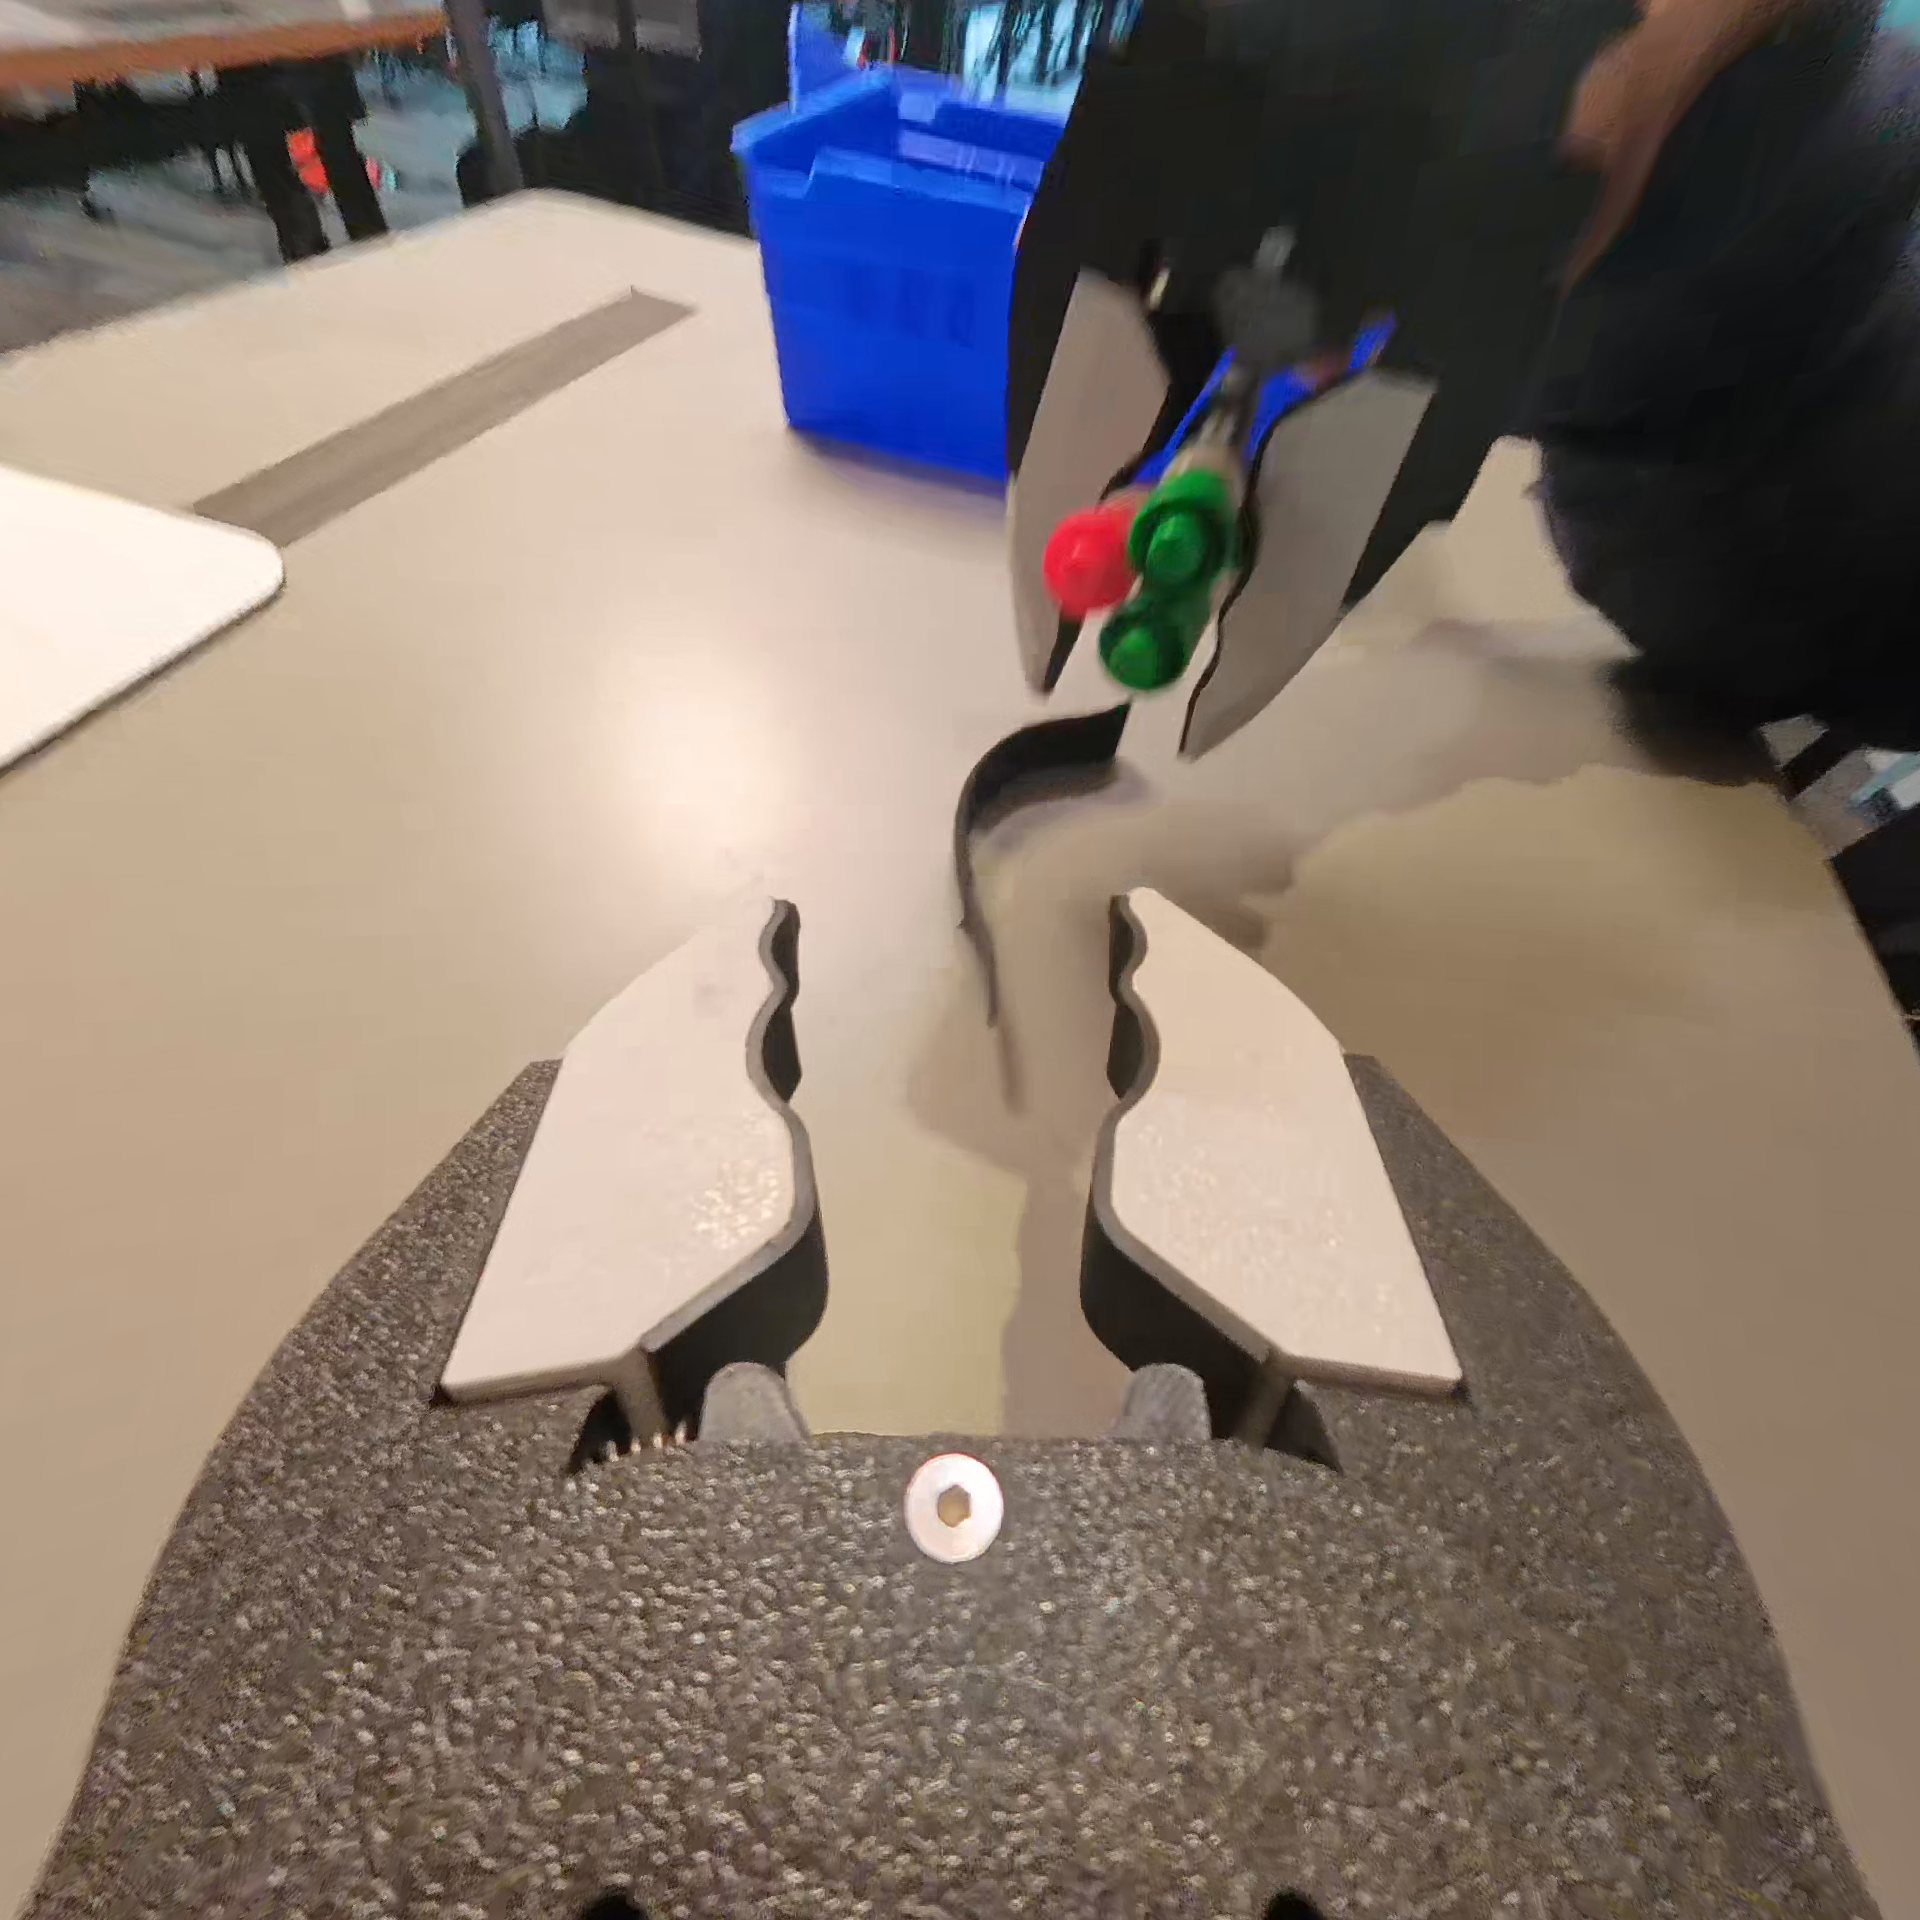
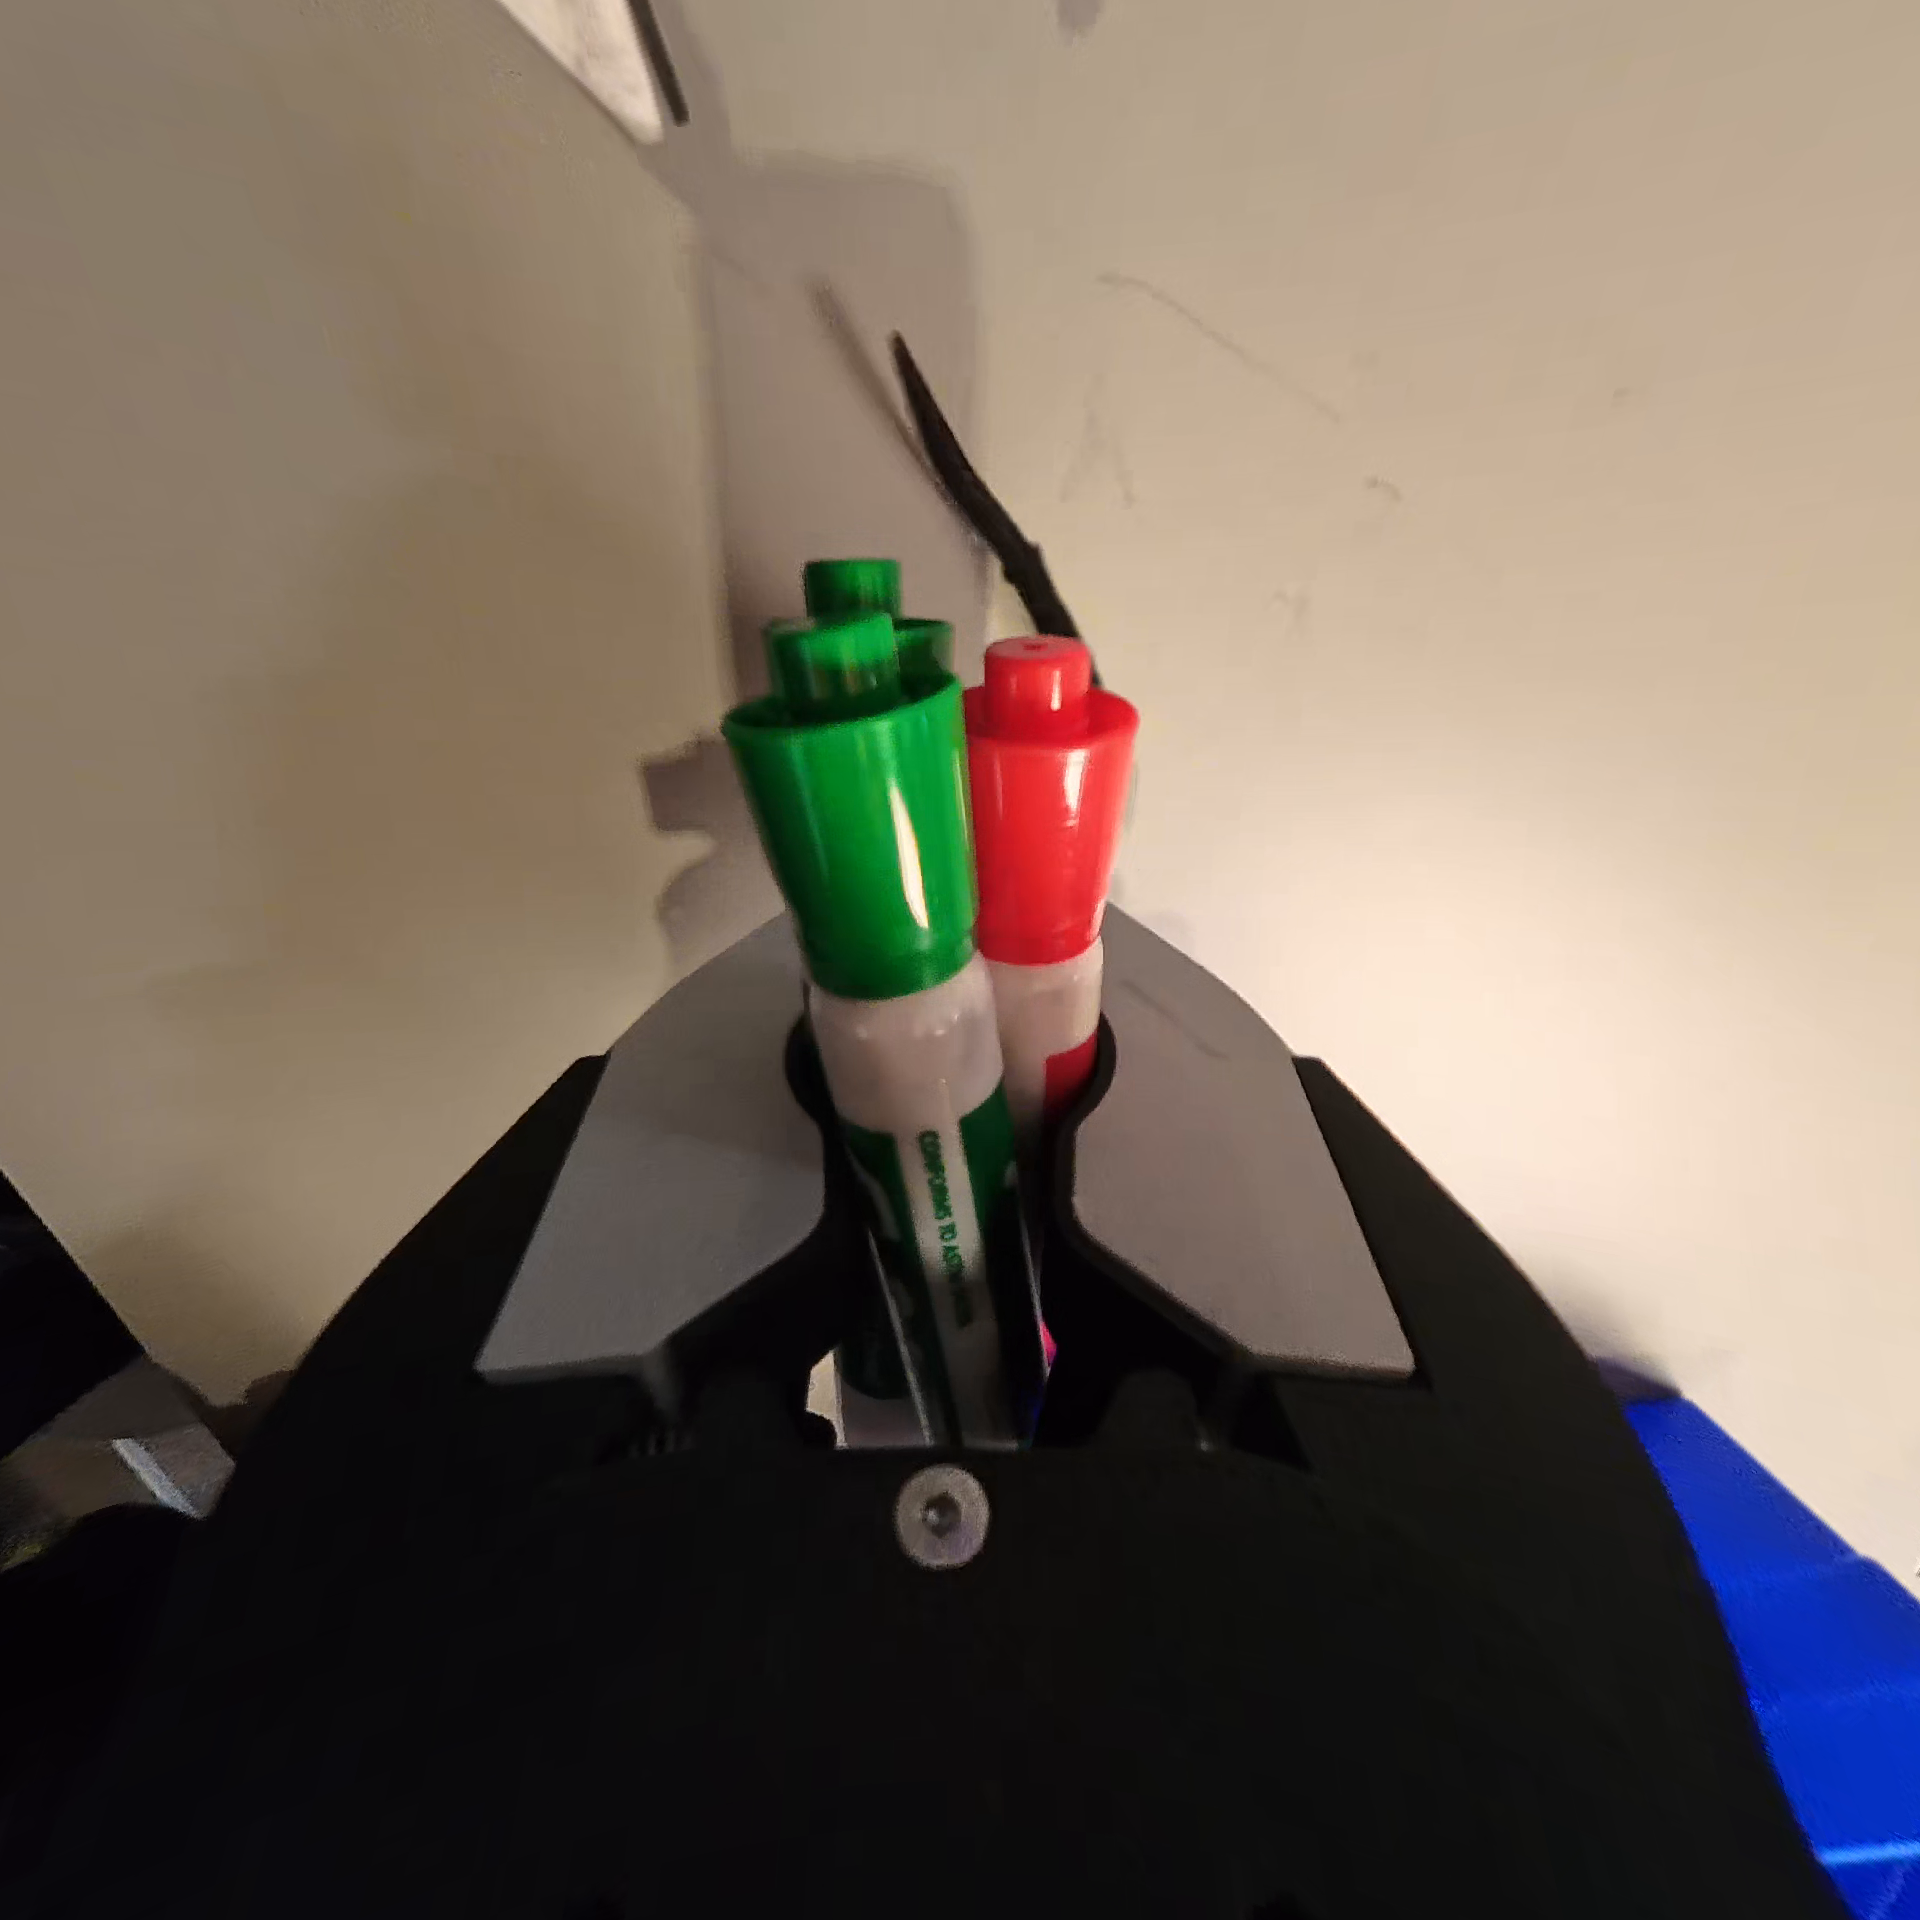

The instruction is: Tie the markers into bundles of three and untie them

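My right gripper (image 2: 951, 997) is clamped on a cluster of three markers (image 2: 914, 862), two with green caps and one with a red cap, their capped ends poking out past the fingertips and pointing down toward the beige table (image 2: 1455, 520). From my left wrist camera, the same right gripper (image 1: 1127, 675) hangs above the table, ahead and to the right, caps facing me. My left gripper (image 1: 951, 925) sits low over the table with its jaws parted and nothing between them. A black strap (image 1: 987, 821) lies curled on the table just beyond my left fingertips, below the markers; whether it touches them I cannot tell. A blue bin (image 1: 883, 281) stands farther back on the table, and a white board (image 1: 104, 592) lies at the left edge
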### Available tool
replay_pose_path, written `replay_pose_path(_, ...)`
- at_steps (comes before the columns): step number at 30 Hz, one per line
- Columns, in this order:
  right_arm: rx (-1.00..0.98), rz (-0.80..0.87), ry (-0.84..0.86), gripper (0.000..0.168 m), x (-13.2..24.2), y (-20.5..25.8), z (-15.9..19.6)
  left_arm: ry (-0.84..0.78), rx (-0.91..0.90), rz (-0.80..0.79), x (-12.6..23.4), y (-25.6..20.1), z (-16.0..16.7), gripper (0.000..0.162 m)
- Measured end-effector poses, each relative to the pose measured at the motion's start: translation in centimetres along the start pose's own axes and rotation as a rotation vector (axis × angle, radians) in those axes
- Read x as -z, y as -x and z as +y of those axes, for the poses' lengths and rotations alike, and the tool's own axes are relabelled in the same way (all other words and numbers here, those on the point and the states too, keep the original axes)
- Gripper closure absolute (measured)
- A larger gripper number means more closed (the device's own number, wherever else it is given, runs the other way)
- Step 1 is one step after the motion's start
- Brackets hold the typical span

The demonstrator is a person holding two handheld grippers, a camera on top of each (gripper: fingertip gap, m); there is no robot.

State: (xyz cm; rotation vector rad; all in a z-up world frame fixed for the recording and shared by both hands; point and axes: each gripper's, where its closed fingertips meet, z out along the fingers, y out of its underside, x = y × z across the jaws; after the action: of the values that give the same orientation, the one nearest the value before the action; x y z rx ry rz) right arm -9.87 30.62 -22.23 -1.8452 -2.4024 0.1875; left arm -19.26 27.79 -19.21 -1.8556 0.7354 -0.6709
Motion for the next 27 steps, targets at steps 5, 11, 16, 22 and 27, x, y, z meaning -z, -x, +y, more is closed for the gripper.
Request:
replay_pose_path(5,-0.054,0.004,-0.008,0.128,0.5,-1.4,1.4,0.309,0.018,0.004,-2.4,-0.4,4.1,0.097)
replay_pose_path(11,-0.068,-0.016,-0.004,0.128,0.2,-1.7,2.3,0.450,-0.092,-0.106,-5.6,0.6,5.0,0.115)
replay_pose_path(16,-0.039,-0.047,-0.002,0.128,-0.3,-0.8,2.1,0.424,-0.080,-0.146,-6.0,1.2,4.4,0.161)
replay_pose_path(22,-0.024,-0.077,0.006,0.128,-1.1,0.0,1.4,0.290,-0.108,-0.365,-3.5,2.7,0.3,0.161)
replay_pose_path(27,-0.042,-0.077,0.028,0.128,-2.0,-0.1,1.2,0.242,-0.282,-0.520,-2.2,1.1,-2.4,0.161)
